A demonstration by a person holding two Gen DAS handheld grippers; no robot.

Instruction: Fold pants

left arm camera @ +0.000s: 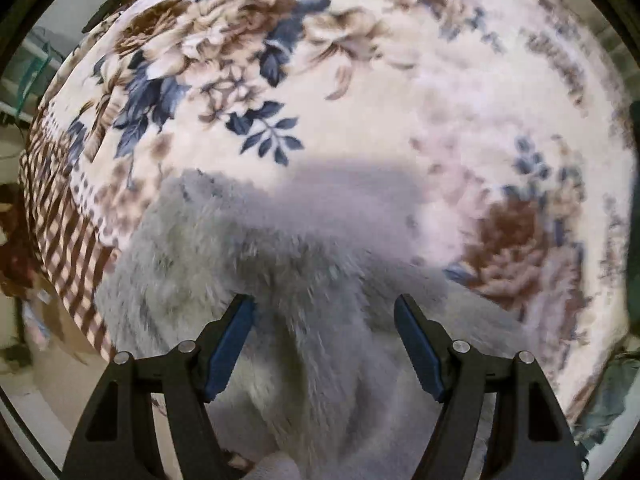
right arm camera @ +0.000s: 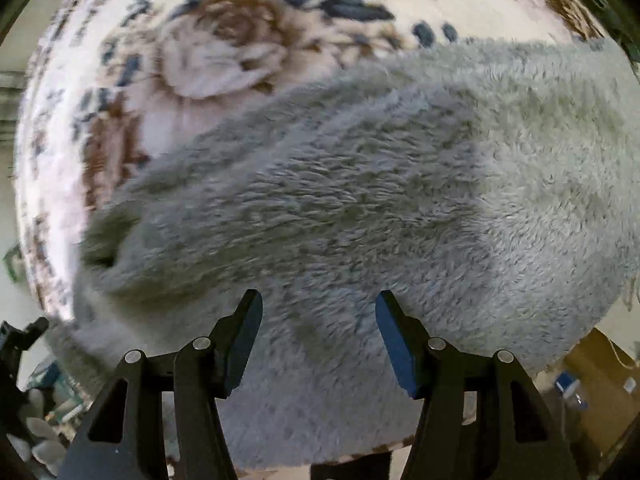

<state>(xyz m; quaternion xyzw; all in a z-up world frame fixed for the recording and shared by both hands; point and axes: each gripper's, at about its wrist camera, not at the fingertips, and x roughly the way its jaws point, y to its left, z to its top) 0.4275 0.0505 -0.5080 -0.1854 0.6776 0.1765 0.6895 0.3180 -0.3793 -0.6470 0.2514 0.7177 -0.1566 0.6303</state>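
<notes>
Grey fluffy pants (left arm camera: 248, 256) lie on a floral blanket (left arm camera: 360, 100). In the left wrist view they fill the lower middle, bunched with folds running toward the camera. My left gripper (left arm camera: 325, 304) is open, its jaws wide apart just above the fabric, holding nothing. In the right wrist view the pants (right arm camera: 380, 184) spread broadly across the frame, with a rolled end at the left (right arm camera: 112, 240). My right gripper (right arm camera: 319, 300) is open over the pants, jaws apart and holding nothing.
The blanket (right arm camera: 208, 60) has a cream ground with brown and blue flowers and a checked border (left arm camera: 68, 240) at its left edge. Floor and clutter show beyond the edges; a cardboard box (right arm camera: 596, 392) stands at the lower right.
</notes>
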